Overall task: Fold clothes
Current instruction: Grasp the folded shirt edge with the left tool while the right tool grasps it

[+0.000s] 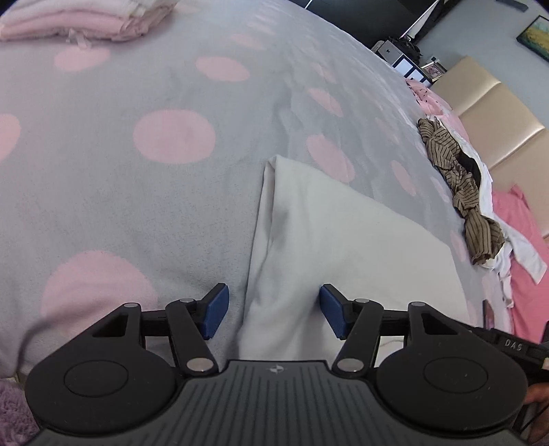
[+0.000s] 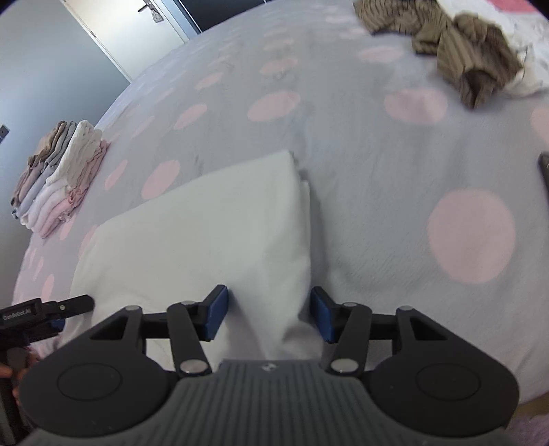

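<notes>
We see the folded white cloth (image 1: 343, 247) lying at lower centre on the dotted bed (image 1: 137, 206); left tongs (image 1: 273, 310) and right tongs (image 2: 269, 314) gape wide over its edges, pads clear.

Smooth white cloth (image 1: 343, 240), fuzzy dotted blanket (image 1: 137, 206)

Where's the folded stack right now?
The folded stack sits at the far left edge of the bed in the right wrist view; in the left wrist view it's top left, beyond the white garment.
</notes>
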Demonstrator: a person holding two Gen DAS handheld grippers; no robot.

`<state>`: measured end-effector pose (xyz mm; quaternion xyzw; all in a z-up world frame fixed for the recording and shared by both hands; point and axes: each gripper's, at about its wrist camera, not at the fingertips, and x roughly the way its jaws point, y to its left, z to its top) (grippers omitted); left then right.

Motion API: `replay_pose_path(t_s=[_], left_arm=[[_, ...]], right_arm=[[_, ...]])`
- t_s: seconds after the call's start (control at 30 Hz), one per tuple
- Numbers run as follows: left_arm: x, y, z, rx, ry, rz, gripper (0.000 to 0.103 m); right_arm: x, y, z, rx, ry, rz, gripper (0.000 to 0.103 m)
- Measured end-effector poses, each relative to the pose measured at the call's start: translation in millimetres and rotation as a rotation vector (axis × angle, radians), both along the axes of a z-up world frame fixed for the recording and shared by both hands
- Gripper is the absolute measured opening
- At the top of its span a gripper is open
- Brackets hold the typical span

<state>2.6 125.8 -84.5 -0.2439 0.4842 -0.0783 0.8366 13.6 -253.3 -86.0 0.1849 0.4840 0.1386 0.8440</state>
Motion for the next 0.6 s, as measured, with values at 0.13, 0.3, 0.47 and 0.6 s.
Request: replay_pose_path(t_s=[0.13,0.3,0.47,0.6], left_arm=[[4.0,5.9,-10.0,-0.075,0.022,0.018,0.072],[6.1,-0.5,-13.6,-0.091,0.004,-0.012,0.091],[4.3,-16.5,-11.4,-0.019,-0.036,-0.087,0.103],[1.3,-13.9,-11.2,-0.041,-0.043,-0.082,0.103]], right_arm=[[5.6,-0.2,-8.6,0.050,0.024,-0.002,0.070],[11.0,2.2,-12.7,0.080,0.031,0.001,0.070],[15.1,5.9,-13.1,0.103,0.018,0.031,0.079],[15.3,8.1,-13.6,0.108,0.003,0.063,0.082]])
